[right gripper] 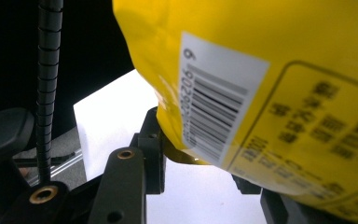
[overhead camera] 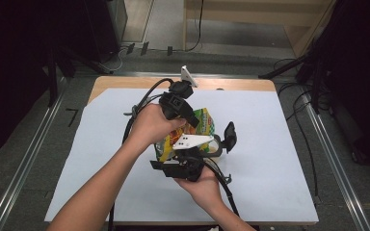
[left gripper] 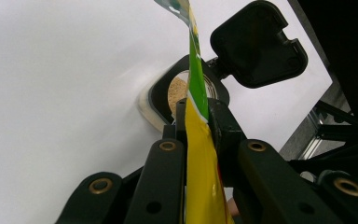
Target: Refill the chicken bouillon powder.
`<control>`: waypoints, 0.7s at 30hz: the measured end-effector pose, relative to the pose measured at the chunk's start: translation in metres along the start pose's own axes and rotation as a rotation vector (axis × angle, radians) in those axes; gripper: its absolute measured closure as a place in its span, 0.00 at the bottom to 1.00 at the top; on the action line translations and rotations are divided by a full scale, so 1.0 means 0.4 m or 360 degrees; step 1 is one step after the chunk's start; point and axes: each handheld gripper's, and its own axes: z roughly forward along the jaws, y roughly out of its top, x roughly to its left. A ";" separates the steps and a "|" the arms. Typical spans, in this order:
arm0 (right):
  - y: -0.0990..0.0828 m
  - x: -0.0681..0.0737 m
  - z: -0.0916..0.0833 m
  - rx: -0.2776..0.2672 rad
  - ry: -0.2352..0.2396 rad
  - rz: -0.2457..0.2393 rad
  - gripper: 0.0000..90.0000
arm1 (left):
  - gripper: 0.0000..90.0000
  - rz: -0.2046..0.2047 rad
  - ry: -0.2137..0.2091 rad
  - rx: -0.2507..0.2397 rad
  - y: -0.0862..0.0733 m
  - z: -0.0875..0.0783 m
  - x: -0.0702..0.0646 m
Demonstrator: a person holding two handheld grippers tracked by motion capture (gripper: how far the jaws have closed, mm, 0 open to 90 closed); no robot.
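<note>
**A lab recording bay**

The wooden surface (overhead camera: 125,83) carries a white sheet (overhead camera: 270,159) and stands on grey floor between metal rails (overhead camera: 335,159), with loose cables (overhead camera: 296,120) and dark stand legs (overhead camera: 289,65) around it.

Left claw (overhead camera: 192,122): matte black plastic body w/ a white 3-cornered plate on top and a bundle of black cables looping off behind. Right claw (overhead camera: 207,147): same black build, white 3-cornered plate w/ small dark holes, black cable trailing back. Close up, each has 2 flat black jaw links w/ brass-ringed pivot holes and plain screw holes. A ribbed black hose runs beside the right one. Both forearms bare, no sleeves or gloves.
</note>
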 end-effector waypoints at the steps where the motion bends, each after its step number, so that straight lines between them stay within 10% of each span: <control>1: 0.000 0.000 0.000 0.0000 -0.0001 0.0002 0.70 | 0.94 0.0000 -0.0001 0.0000 0.000 0.000 0.000; 21: 0.003 0.000 -0.004 -0.0006 -0.0002 -0.0007 0.70 | 0.94 0.0006 0.0004 0.0003 0.006 -0.002 -0.005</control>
